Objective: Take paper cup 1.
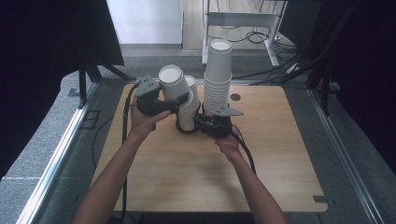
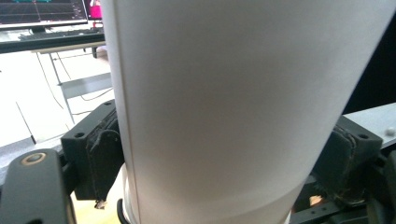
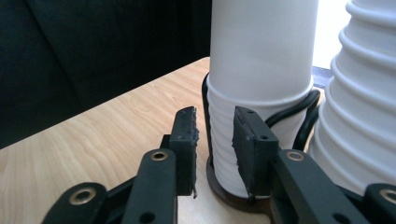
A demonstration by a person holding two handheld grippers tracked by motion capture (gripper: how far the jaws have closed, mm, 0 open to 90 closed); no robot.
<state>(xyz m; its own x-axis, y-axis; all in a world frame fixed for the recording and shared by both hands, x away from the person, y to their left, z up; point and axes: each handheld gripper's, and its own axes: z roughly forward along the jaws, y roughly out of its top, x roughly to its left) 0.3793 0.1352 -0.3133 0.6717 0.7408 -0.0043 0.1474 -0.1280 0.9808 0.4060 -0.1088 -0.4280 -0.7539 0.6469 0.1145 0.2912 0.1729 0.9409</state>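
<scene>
Left gripper (image 1: 180, 100): jaws clamped on the wall of one white paper cup (image 1: 173, 84), pads (image 2: 105, 158) pressing it from both sides; the cup was held tilted, lifted just above and left of the short stack (image 1: 188, 114). Right gripper (image 1: 198, 120): jaws parted a little, nothing between the pads (image 3: 185, 140), which stood just in front of the short stack's lower ribs without pressing them. Short stack: nested white cups, upright, seated in a dark ring base (image 3: 224, 191), with a black cable (image 3: 299, 112) looped behind it. Tall stack (image 1: 217, 79): many nested cups, upright, just right of the short one and close against it. Table (image 1: 280, 158): pale wood, otherwise bare, with a small round hole (image 1: 235, 97) near the far edge. Handling, as judged: the cup was very light, thin-walled and easily crushed, its smooth paper fairly slippery; nested cups would tend to cling, so the stack below wanted steadying. Best hold appeared to be mid-wall or just under the rolled rim, where the cup was stiffest, with gentle pressure only.
</scene>
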